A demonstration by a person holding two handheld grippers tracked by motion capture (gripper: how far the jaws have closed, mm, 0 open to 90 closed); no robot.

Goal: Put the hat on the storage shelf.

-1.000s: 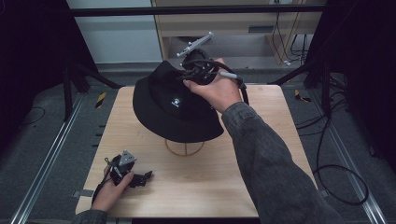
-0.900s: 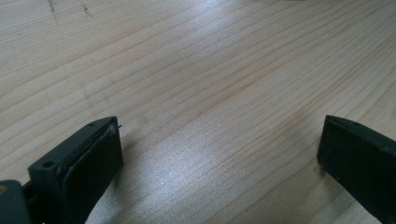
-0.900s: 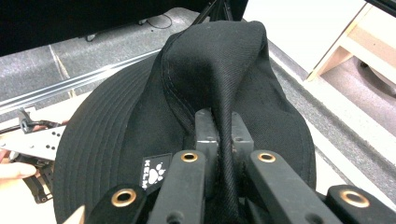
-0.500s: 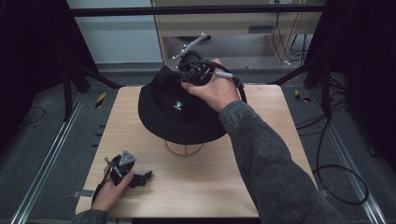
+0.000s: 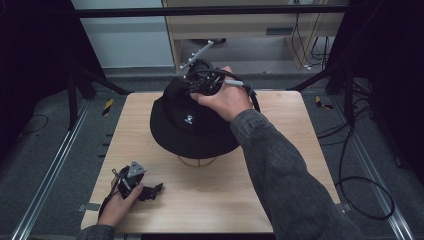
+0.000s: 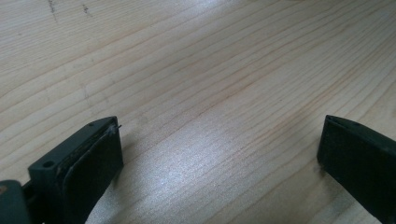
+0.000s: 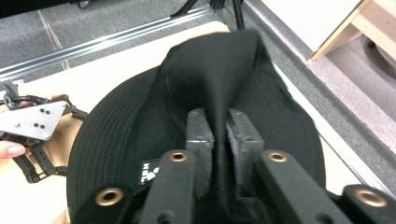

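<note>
Dim, dark-edged high view; soft overhead glare on the table (image 6: 196, 177); slight close-up blur.

Wire stand (image 5: 198, 161) mostly under hat (image 5: 187, 125)

The right gripper (image 5: 196, 80), at the table's 12 o'clock, pinches a fold of cloth; its jaws have just been easing apart. The left gripper (image 5: 150, 191), at 7 o'clock, lies level, jaws wide.
</note>
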